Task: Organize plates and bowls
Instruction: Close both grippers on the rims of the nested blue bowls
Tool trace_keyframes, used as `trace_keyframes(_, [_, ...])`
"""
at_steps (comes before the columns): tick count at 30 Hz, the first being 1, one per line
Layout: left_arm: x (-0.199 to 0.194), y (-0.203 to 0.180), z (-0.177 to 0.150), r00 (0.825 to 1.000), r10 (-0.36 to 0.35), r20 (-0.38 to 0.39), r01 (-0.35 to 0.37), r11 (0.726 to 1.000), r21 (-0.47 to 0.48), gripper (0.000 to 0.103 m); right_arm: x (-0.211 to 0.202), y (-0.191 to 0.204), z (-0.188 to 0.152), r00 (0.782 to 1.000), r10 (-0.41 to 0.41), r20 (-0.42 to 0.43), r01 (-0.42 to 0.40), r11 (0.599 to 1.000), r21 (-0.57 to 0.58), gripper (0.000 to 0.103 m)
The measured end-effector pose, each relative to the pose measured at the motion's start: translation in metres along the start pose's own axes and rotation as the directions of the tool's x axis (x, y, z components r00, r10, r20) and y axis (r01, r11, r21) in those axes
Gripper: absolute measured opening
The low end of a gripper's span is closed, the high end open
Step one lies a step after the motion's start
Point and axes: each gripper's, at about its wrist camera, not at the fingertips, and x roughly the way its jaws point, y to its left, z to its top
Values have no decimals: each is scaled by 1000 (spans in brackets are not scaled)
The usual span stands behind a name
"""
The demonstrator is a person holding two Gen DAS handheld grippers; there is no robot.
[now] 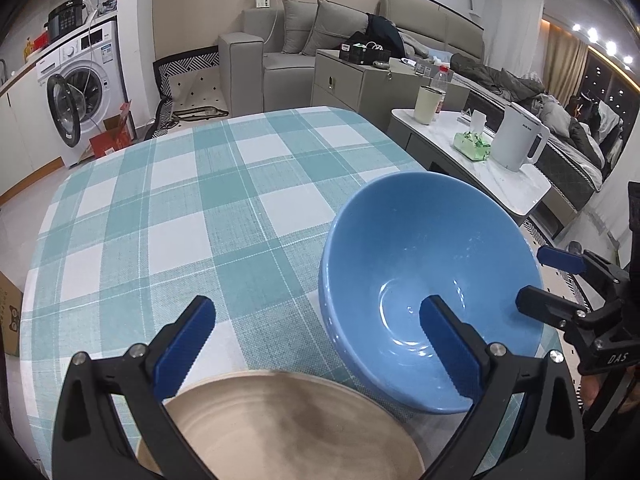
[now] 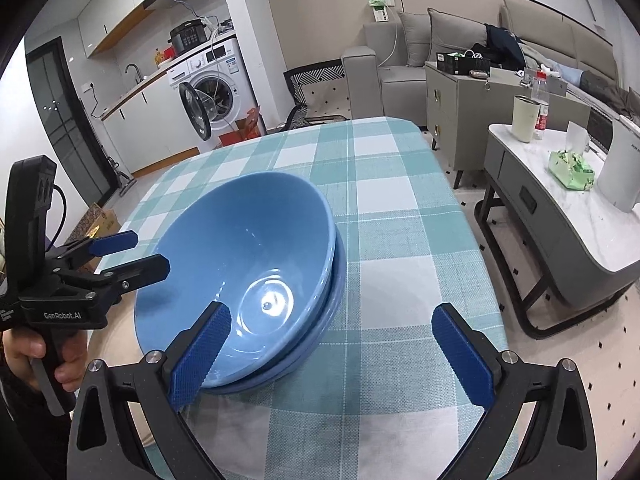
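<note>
While both tongs stand wide and hold nothing, I read the layout as follows. The blue bowls (image 2: 248,276), two nested with the upper one tilted in the lower, rest on the tabletop (image 2: 384,208) near its right side. From the right tongs (image 2: 332,354) the stack lies ahead and to the left, with the left blue pad (image 2: 200,356) just over its near rim. From the left tongs (image 1: 316,350) the stack (image 1: 428,288) lies ahead and to the right, and the right pad overlaps the bowl interior. The bowls are round, so no long axis governs the grasp; the rim is the only grip line. I judge the right tongs nearer to the stack's near rim.

A beige plate (image 1: 280,428) sits directly below the left tongs, just beside the bowls. I cannot tell whether plate and bowls touch.

The tabletop carries a teal-and-white checked cloth, otherwise bare toward the far edge. Beyond it stand a washing machine (image 2: 216,80), a grey sofa (image 2: 404,52) and a marble side table (image 2: 560,184) with a kettle (image 1: 520,136).
</note>
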Motion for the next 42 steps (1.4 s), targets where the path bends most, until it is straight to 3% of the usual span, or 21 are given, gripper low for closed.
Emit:
trace_keyframes(12, [4,-6,1,1000,-16,1,16,1000,11,101,7,-4,0,999,49,16,-50,998,46,102])
trace_keyframes(17, [7,-7,1,1000,-19,-2,19,1000,10,101,14,-14,-1,994,111,10,-111,984,136,102])
trace_keyframes(25, [11,-8,1,1000,-22,0,22,1000,10,101,18,-13,-3,995,99,-5,-98,989,111,102])
trace_keyframes(31, [13,-8,1,1000,-21,-2,21,1000,9,101,22,-14,-5,991,136,-12,-134,982,132,102])
trace_keyframes(37, [18,-10,0,999,-29,-15,29,999,13,91,30,-15,-6,975,222,-28,-214,963,161,93])
trace_keyframes(42, [19,-10,0,999,-40,-19,40,999,11,88,32,-17,-8,973,229,-33,-220,959,178,79])
